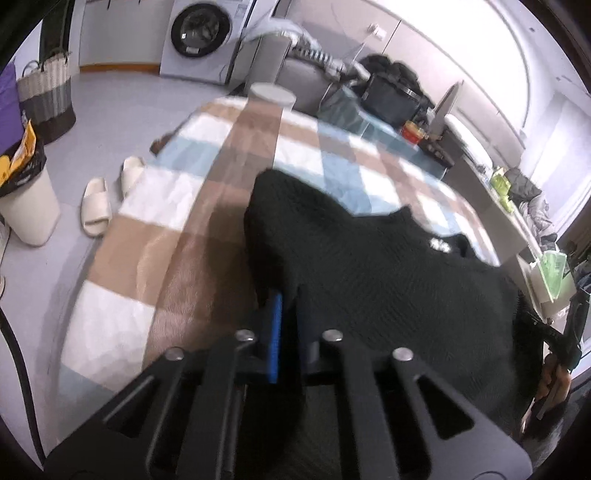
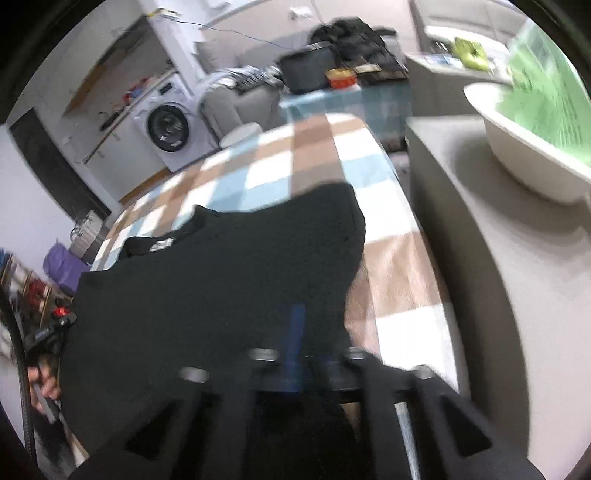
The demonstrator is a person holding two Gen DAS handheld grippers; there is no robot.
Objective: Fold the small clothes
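A black knit top (image 1: pixel 388 266) with a small white neck label hangs stretched between both grippers above a checked blanket (image 1: pixel 207 192). My left gripper (image 1: pixel 288 299) is shut on the top's left edge, its blue-padded fingers (image 1: pixel 275 332) pinching the cloth. In the right wrist view the same top (image 2: pixel 221 280) fills the lower middle. My right gripper (image 2: pixel 306 325) is shut on its right edge; one blue finger pad (image 2: pixel 295 343) shows, the other is hidden by cloth. Both views are blurred by motion.
A white bin (image 1: pixel 29 206) and slippers (image 1: pixel 96 206) stand on the floor at the left. A washing machine (image 1: pixel 201 33) is at the back. A grey counter (image 2: pixel 498 258) with a white basin (image 2: pixel 524 147) lies close on the right.
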